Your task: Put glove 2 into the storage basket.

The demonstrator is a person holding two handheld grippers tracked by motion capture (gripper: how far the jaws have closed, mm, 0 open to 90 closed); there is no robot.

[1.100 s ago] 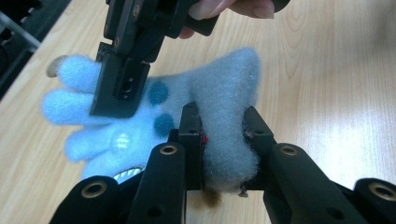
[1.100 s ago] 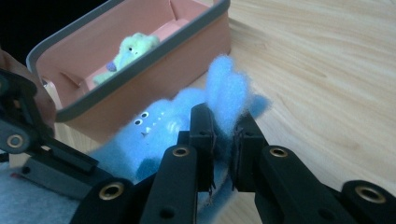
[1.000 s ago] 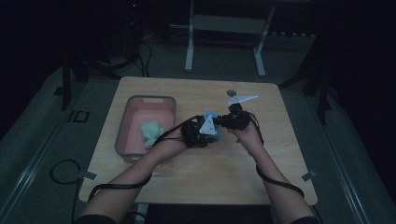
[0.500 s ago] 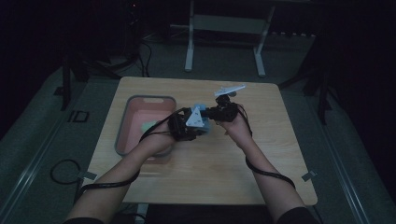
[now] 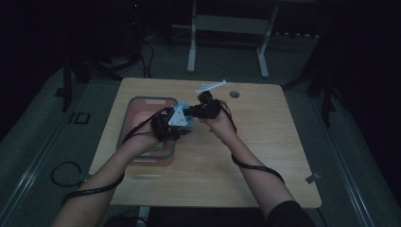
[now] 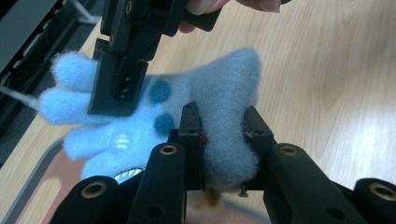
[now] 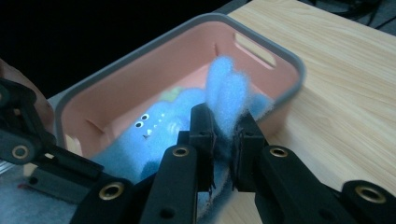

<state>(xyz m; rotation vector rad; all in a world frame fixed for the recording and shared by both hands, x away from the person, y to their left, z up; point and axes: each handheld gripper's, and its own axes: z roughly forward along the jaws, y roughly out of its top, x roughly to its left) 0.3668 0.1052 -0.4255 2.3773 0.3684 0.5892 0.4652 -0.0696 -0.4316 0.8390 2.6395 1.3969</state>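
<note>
Fuzzy light-blue plush toy w/ darker blue spots, small white eyes and stubby limbs (image 6: 140, 121) is held in the air between both tools, just above the near edge of a pink plastic bin w/ grey rim (image 7: 261, 44) at the left side of the light wood tabletop (image 5: 265, 156). Left tool (image 6: 223, 140) has its black jaws pressed onto a thick fold of the toy's fleece; right tool (image 7: 223, 135) pinches another fuzzy flap, prob. an ear or limb. In the high view the two tools sit nearly touching at the bin's right edge, left tool (image 5: 176, 124) w/ its grey three-cornered plate up, right tool (image 5: 201, 109) just beside it. Judged progress: toy is picked up and brought to the bin but not let go, so lowering it in and opening both tools is left. Something pale green (image 7: 172, 94) lies in the bin behind the toy; can't tell what. Elsewhere: a white flat plastic piece (image 5: 211, 86) and a small dark round spot (image 5: 234, 94) near the tabletop's far edge, well apart. Nothing blocks the drop except the bin's own rim.
</note>
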